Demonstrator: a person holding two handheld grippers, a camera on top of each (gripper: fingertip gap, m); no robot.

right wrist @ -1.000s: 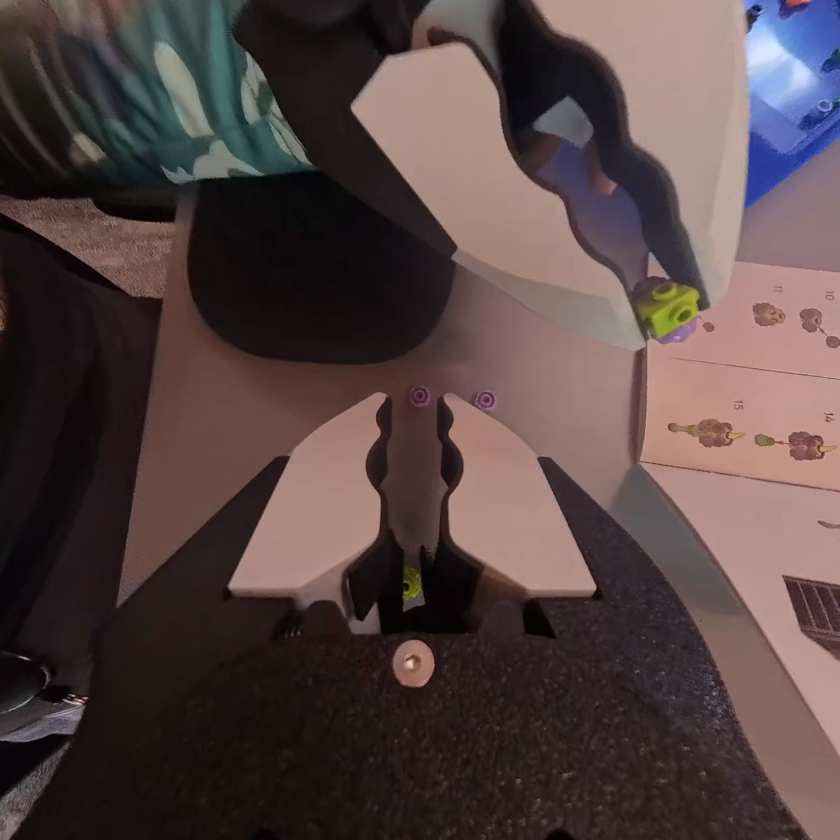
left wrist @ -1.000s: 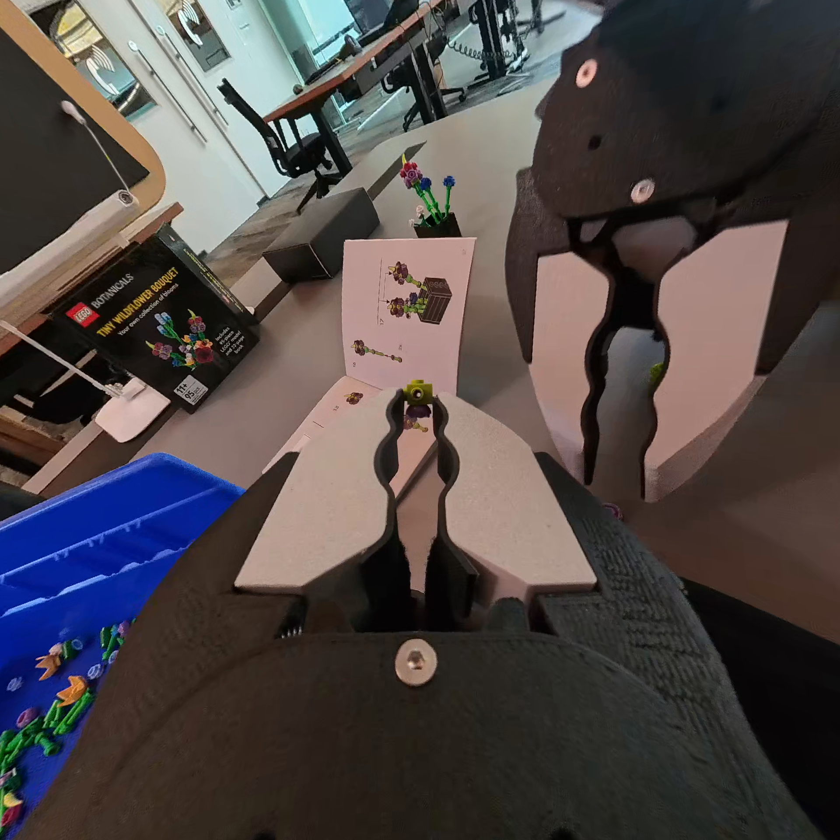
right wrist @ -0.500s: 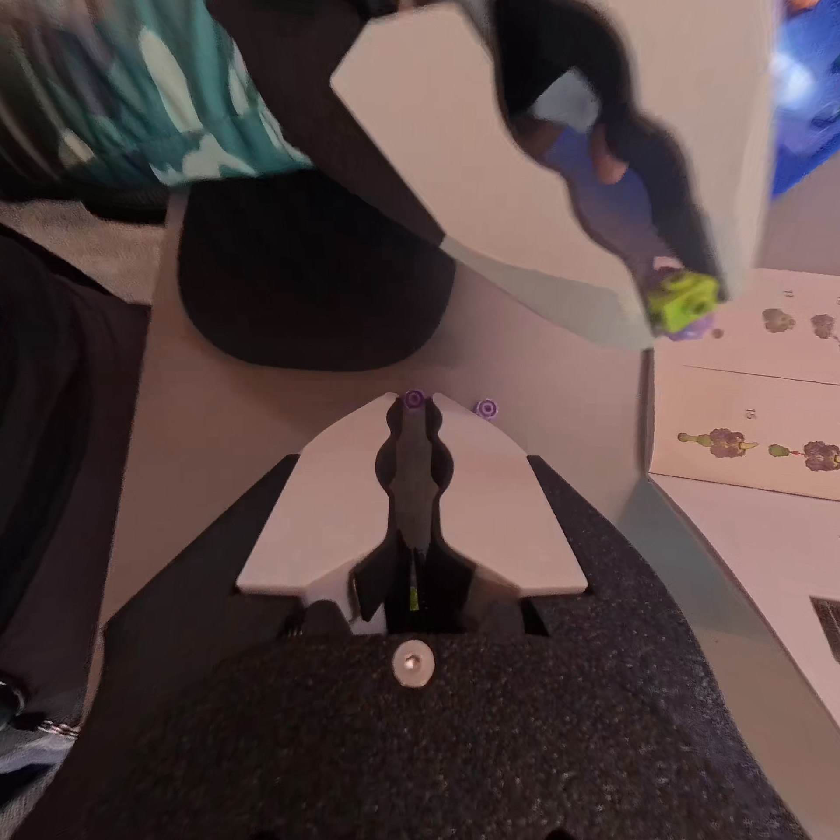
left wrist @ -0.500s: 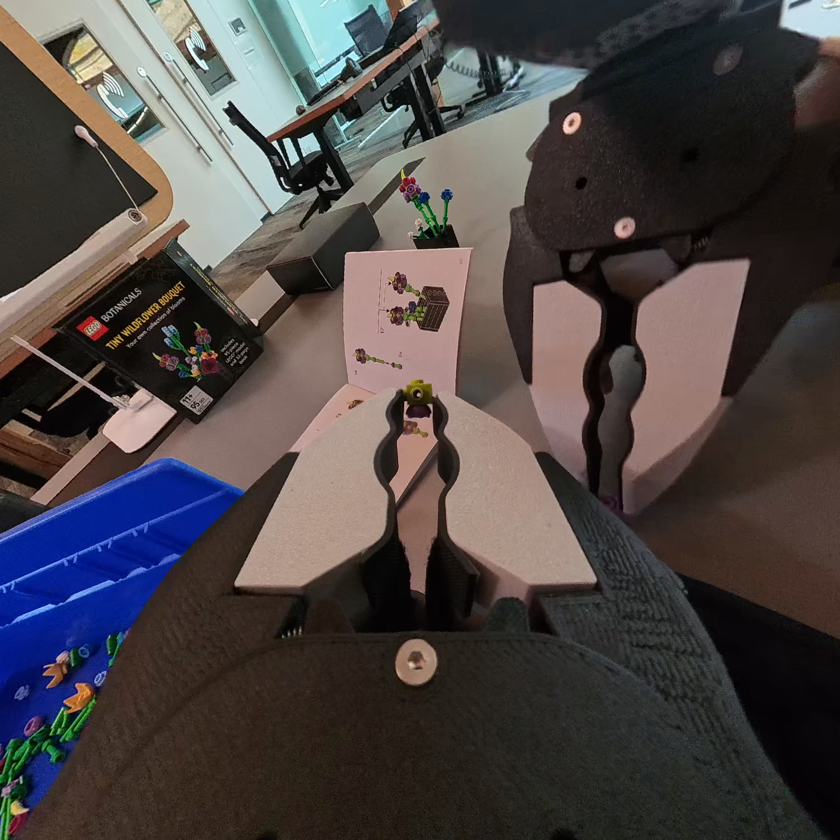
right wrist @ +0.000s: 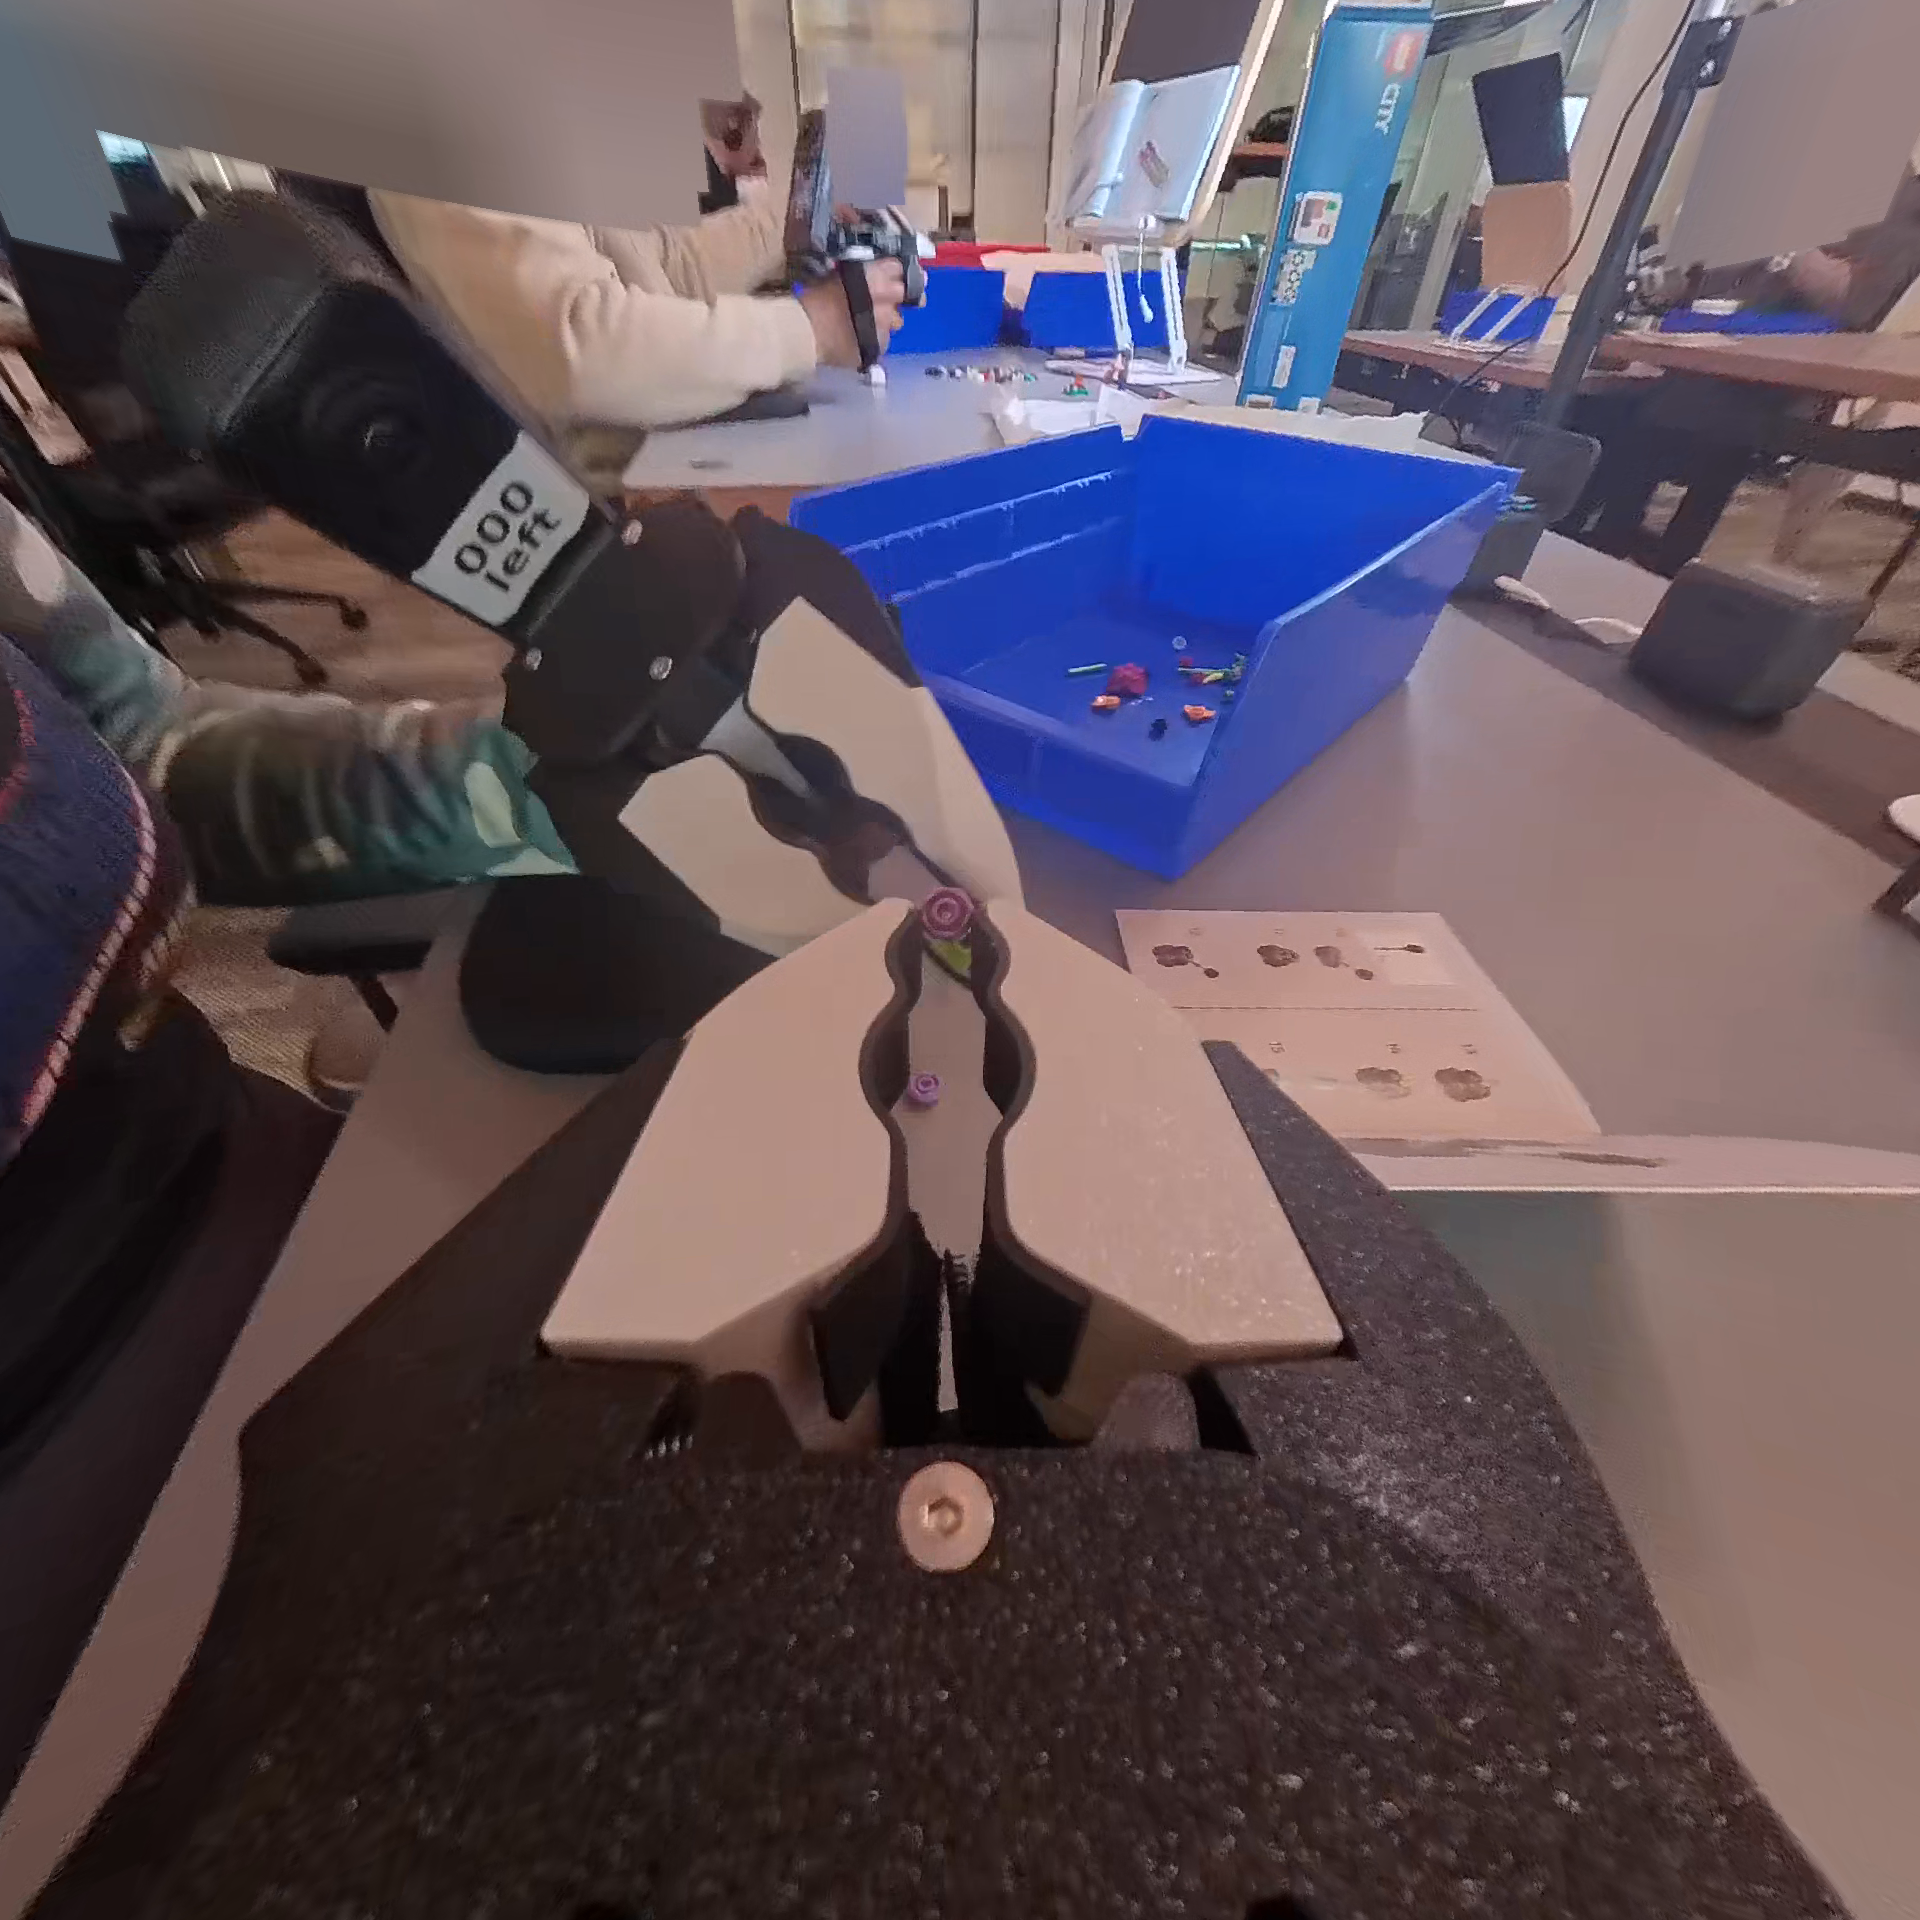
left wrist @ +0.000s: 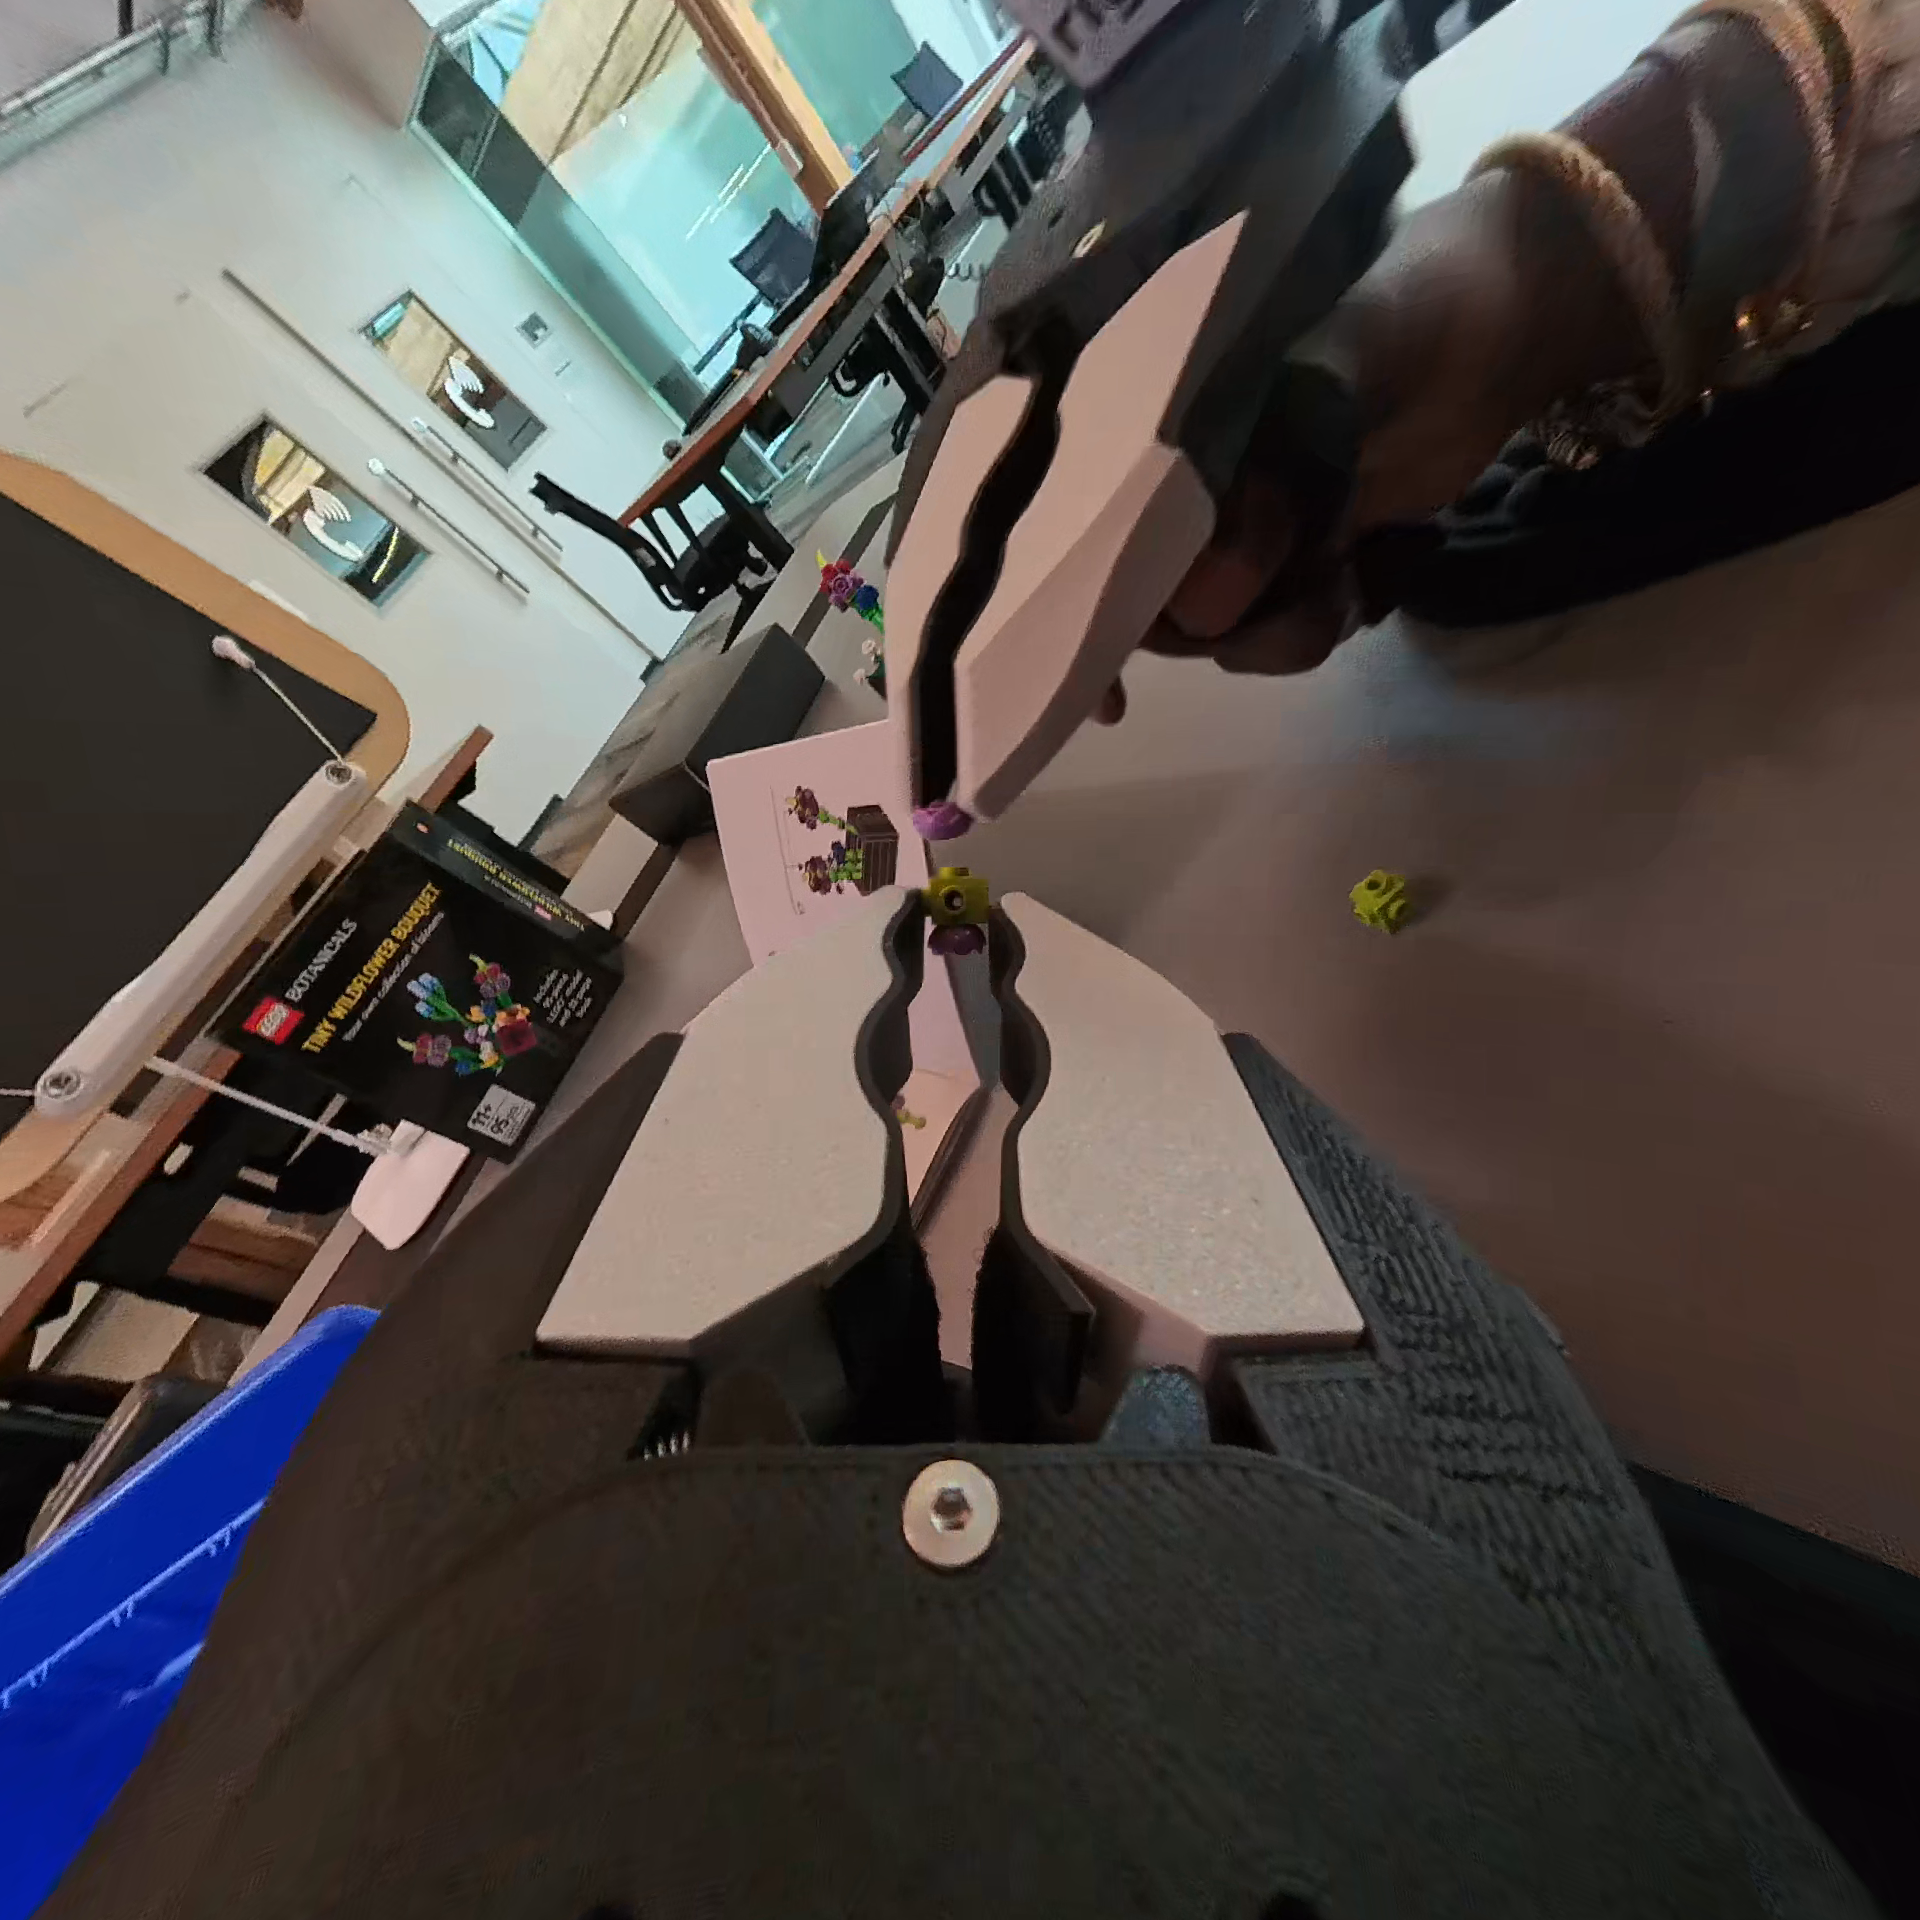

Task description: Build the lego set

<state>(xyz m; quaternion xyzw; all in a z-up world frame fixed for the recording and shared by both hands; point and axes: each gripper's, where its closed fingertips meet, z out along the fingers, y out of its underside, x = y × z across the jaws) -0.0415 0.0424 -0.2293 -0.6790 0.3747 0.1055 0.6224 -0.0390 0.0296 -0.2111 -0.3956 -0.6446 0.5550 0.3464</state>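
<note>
My left gripper (left wrist: 956, 912) is shut on a small lime-green brick (left wrist: 957, 900) with a purple flower piece (left wrist: 954, 941) under it. My right gripper (right wrist: 947, 918) is shut on a round purple flower piece (right wrist: 949, 912). In the left wrist view the right gripper (left wrist: 948, 812) comes down from the upper right and holds that purple piece (left wrist: 940, 821) just above the lime brick, a small gap between them. In the right wrist view the lime brick (right wrist: 951, 954) shows just behind the purple piece, held by the left gripper's fingers (right wrist: 883, 748).
A second purple piece (right wrist: 923, 1088) and a loose lime brick (left wrist: 1380, 900) lie on the grey table. The open instruction booklet (right wrist: 1351, 1018) lies to the right. A blue bin (right wrist: 1351, 623) holds several loose pieces. The set's box (left wrist: 426, 997) and a small built bouquet (left wrist: 847, 592) stand farther back. Only a small space, under 4 cm, lies between the two pairs of fingers.
My right gripper shut on a purple piece on the table, lifted it and brought it up to the lime brick. My left gripper tilted and kept hold of the lime brick.
</note>
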